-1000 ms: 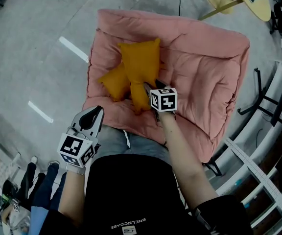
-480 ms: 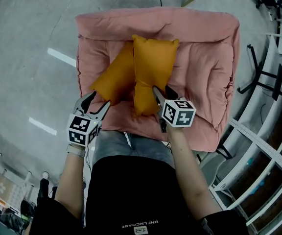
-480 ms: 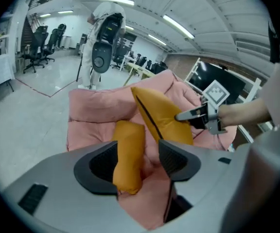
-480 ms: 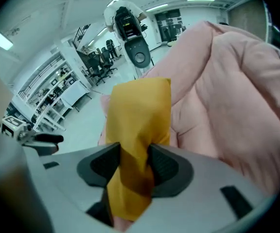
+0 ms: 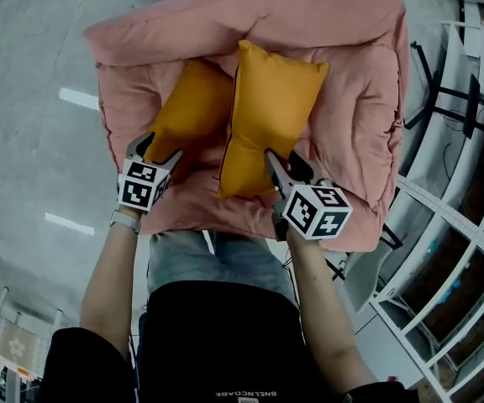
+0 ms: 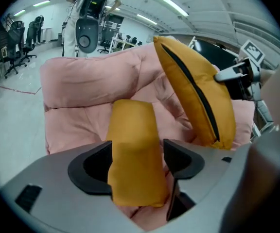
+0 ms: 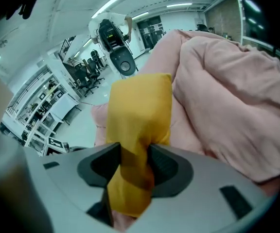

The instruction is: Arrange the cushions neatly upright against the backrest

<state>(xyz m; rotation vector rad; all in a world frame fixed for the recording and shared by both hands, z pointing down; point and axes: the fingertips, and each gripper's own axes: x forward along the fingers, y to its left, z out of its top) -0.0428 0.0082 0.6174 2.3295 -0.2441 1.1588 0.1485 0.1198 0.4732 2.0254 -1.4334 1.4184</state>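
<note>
Two orange cushions getting set up on the pink sofa point(image 5: 355, 116)

Left claw point(image 5: 158, 148), jaws just been opening wide, is straddling the left cushion point(image 5: 193, 107), which is slumping on the seat. The right cushion point(image 5: 271, 107) is rising toward the far backrest point(image 5: 250, 15), its near corner pinched in the right claw point(image 5: 282, 159). Both are looking soft, light and floppy, so corners are offering the best hold.

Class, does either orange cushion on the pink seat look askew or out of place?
Yes. The left cushion lies slanted and slumped, not upright against the backrest. The right cushion, pinched at its lower corner by the right gripper, tilts too.
</note>
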